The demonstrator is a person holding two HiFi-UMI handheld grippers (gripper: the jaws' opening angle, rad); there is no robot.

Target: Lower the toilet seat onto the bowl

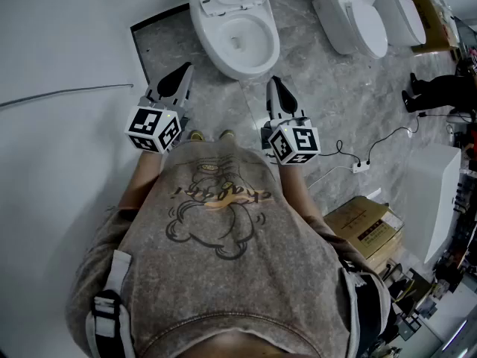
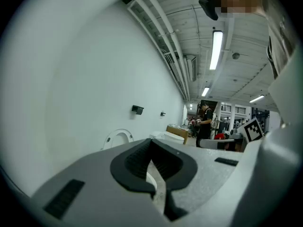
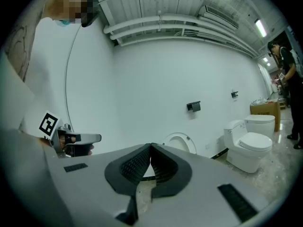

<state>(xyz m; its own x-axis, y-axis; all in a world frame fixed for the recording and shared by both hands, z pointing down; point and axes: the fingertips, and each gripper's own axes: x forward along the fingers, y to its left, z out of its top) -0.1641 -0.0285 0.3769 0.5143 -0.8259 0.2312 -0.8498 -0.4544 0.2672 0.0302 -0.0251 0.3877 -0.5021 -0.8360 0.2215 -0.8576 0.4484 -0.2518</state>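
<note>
You stand on a grey marble-patterned floor (image 1: 335,110) that meets a plain white wall (image 1: 67,43) along a black skirting strip (image 1: 160,17). A thin cable (image 1: 67,93) runs across that wall. To your right, two white toilets (image 1: 365,28) with closed lids stand side by side. A white power strip (image 1: 361,166) lies on the floor with its black cord trailing, and brown cartons (image 1: 365,230) sit near it, beside a white box (image 1: 440,192). Overhead, tube lights (image 2: 216,48) glow on a white panelled ceiling (image 2: 189,27), and white pipes (image 3: 180,25) run along the top of the wall. A small black fitting (image 3: 193,106) on the wall may be a paper holder.
</note>
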